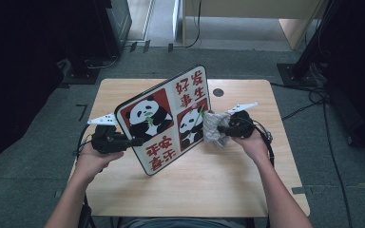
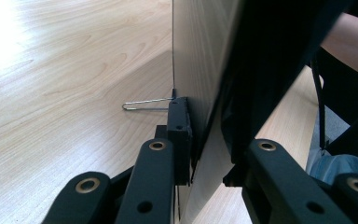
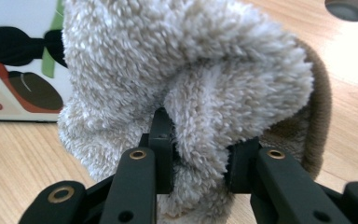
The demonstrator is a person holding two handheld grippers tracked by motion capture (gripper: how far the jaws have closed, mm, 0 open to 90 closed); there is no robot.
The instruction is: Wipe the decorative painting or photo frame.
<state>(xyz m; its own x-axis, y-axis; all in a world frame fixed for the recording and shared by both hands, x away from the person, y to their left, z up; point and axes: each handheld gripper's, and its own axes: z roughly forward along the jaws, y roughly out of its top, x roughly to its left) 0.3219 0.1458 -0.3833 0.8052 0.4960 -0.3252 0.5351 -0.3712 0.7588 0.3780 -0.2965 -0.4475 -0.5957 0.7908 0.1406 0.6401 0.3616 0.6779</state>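
Fluffy cloth (image 1: 215,128) clenched in right tool (image 1: 222,128), forearm angled inward; left tool (image 1: 135,141) grips tilted panda board (image 1: 164,118).

Panda board (image 1: 166,118) stands tilted on its lower edge mid-tabletop (image 1: 218,180), running diagonally from near-left to far-right. Left tongs (image 1: 135,141) sit at its left edge, clamped on it. Fluffy cloth (image 1: 214,128) is right of the board, touching its face, w/ right tongs (image 1: 221,129) just right, pinching it. Round hole (image 1: 218,92) lies behind the cloth.
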